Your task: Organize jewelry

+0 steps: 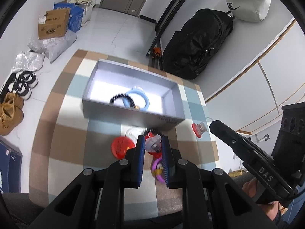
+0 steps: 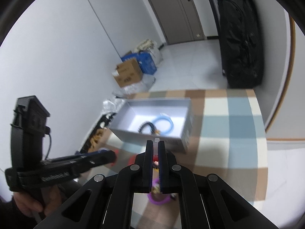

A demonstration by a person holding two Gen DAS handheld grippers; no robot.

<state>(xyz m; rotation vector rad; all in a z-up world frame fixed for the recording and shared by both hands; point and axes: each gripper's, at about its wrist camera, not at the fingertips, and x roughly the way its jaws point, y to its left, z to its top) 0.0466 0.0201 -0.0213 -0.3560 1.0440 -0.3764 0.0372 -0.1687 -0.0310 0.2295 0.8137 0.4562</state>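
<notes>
Clear faceted plastic charm (image 1: 152, 143), red-trimmed, was clamped between the left gripper (image 1: 152, 142) pads. Right gripper (image 2: 155, 145) pinched another clear, red-frilled charm (image 1: 199, 129) at the checked table's (image 1: 63, 133) right edge, near the grey box (image 1: 133, 114).

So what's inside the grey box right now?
Inside the grey box: a light blue ring-shaped bracelet and a black beaded bracelet, overlapping. The near wall hides their lower parts and the floor behind it.
</notes>
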